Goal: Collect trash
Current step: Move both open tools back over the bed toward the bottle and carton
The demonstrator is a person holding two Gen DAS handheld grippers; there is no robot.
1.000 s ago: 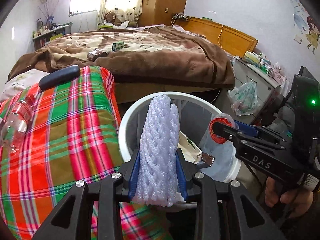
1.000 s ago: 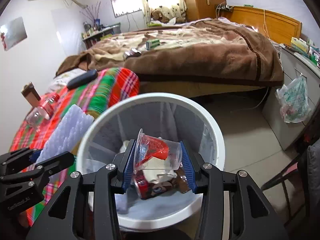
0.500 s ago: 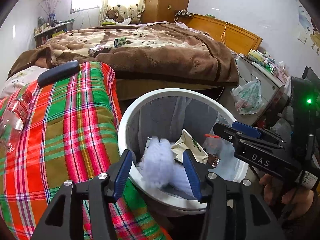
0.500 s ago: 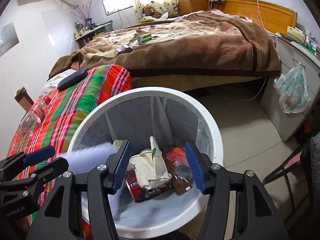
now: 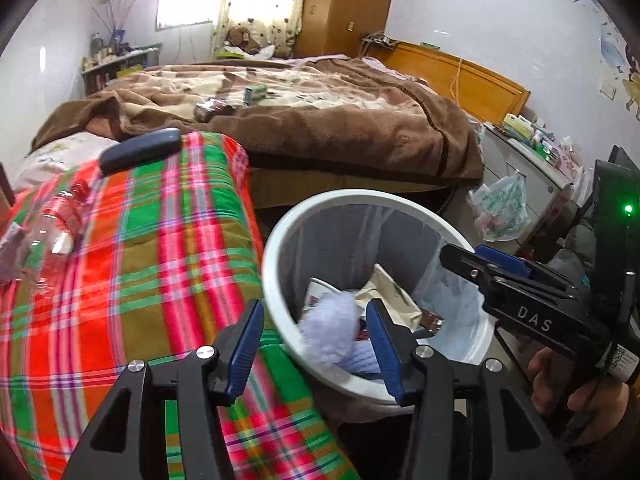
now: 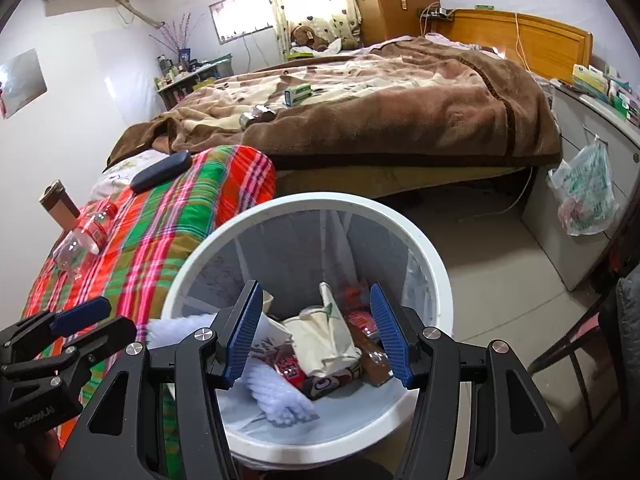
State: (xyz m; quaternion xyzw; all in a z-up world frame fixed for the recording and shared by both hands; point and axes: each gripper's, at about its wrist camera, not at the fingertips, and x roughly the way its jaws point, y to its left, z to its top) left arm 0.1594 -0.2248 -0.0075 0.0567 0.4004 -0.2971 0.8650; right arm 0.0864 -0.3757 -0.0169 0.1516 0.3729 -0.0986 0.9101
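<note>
With both my tongs, left gripper and right gripper, hanging spread and empty over the round white plastic bin, the pale lilac foam net lies inside it among wrappers. Beyond the bin, on the plaid blanket, a clear plastic bottle seems next; I'd lift clear of the rim first.

Your white trash bin is smooth, glossy plastic with a thin film liner; beside it, woven plaid cloth; behind, a plush brown blanket.
</note>
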